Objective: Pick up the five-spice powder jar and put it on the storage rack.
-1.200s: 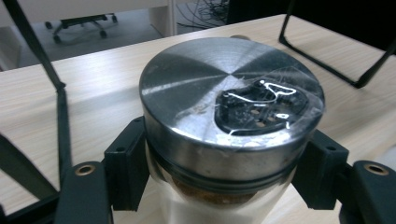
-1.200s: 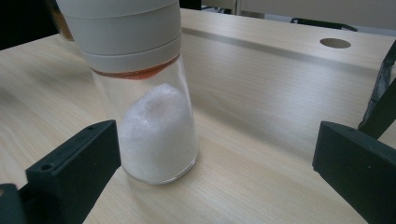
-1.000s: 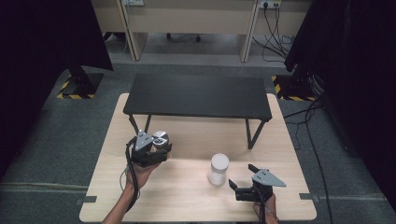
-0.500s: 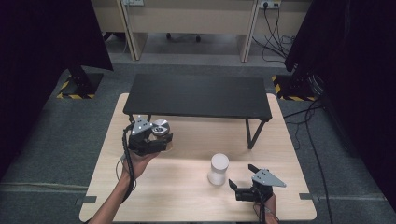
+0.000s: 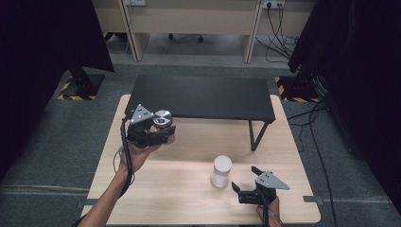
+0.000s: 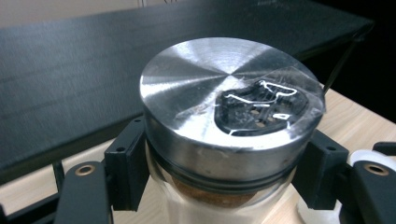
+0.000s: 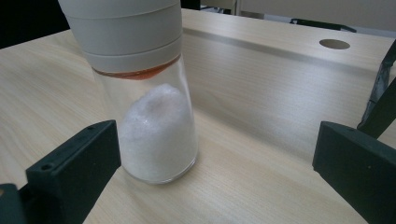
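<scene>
Two shakers are in play: a metal-lidded glass jar [image 5: 163, 122], upright, is clamped by the left gripper [image 5: 158, 135] in the air, just before the black shelf [image 5: 203, 97]; the white-capped salt shaker [image 5: 221, 171] stands on the table [image 5: 161, 189], just ahead of the right gripper [image 5: 242, 193], whose jaws are spread

Steel-capped jar [image 5: 163, 124] upright, lifted

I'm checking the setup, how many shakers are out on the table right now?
2: a metal-lidded shaker held in the left gripper above the table's left side, and a white-lidded shaker standing just ahead of the right gripper.
</scene>
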